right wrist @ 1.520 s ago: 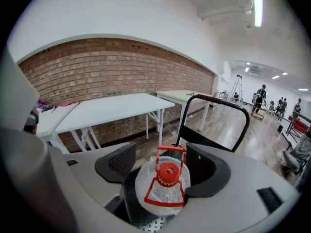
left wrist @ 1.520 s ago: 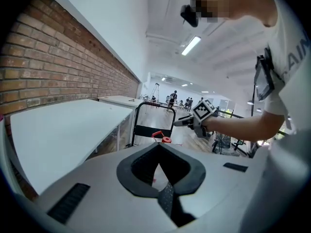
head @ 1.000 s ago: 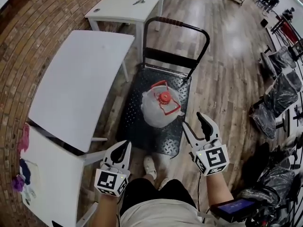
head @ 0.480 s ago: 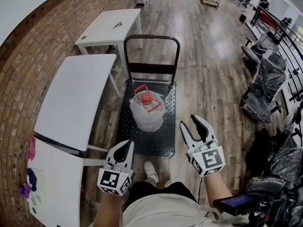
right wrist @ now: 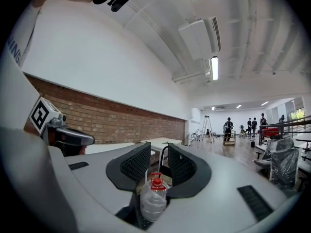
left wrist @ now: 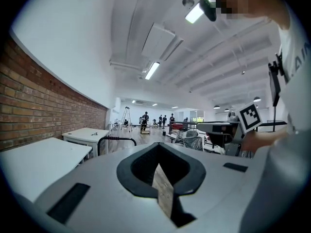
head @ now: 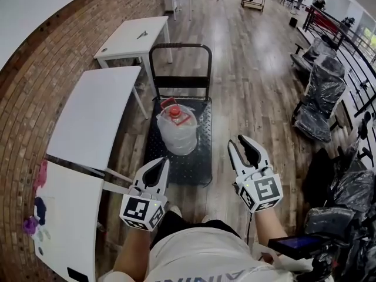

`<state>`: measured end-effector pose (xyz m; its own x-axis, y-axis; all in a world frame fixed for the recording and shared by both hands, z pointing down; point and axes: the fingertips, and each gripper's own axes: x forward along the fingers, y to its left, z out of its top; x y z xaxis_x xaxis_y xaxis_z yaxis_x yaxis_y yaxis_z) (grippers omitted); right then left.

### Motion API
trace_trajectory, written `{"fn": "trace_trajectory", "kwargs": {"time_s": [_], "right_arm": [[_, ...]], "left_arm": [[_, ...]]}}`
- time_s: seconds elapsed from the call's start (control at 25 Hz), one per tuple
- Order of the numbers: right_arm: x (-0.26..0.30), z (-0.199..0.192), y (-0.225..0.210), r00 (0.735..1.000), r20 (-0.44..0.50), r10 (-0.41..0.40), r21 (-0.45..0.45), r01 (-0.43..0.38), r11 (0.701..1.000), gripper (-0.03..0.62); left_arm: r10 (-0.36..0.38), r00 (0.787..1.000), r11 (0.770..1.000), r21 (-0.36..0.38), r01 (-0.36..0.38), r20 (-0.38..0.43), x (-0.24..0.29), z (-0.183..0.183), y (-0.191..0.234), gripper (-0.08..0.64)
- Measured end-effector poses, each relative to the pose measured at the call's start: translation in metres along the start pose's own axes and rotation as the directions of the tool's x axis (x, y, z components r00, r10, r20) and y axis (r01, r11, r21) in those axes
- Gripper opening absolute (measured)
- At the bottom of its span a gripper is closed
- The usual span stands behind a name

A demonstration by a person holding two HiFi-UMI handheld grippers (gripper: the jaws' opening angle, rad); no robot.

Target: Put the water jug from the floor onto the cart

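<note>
Now: clear jug [head: 175, 131], studded cart [head: 197, 161]

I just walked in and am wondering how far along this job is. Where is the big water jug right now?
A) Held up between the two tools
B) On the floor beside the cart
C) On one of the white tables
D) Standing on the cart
D: the water jug stands upright on the dark deck of the cart, not on the floor or a table, and nothing is gripping it.
</note>
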<state>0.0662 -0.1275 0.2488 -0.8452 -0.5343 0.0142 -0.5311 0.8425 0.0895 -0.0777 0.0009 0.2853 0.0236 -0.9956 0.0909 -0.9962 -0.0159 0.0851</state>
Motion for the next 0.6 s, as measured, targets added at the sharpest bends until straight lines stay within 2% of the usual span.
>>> {"fn": "trace_trajectory", "kwargs": {"time_s": [0.36, 0.6], "right_arm": [[-0.008, 0.015, 0.034, 1.0, 0.003, -0.02, 0.019, 0.019, 1.0, 0.049], [0.011, 0.019, 0.082, 1.0, -0.004, -0.02, 0.039, 0.021, 0.999, 0.008]], "left_arm": [[-0.048, 0.999, 0.999, 0.013, 0.048, 0.026, -0.024, 0.015, 0.012, 0.001], [-0.041, 0.999, 0.999, 0.009, 0.041, 0.029, -0.059, 0.016, 0.061, 0.0]]}}
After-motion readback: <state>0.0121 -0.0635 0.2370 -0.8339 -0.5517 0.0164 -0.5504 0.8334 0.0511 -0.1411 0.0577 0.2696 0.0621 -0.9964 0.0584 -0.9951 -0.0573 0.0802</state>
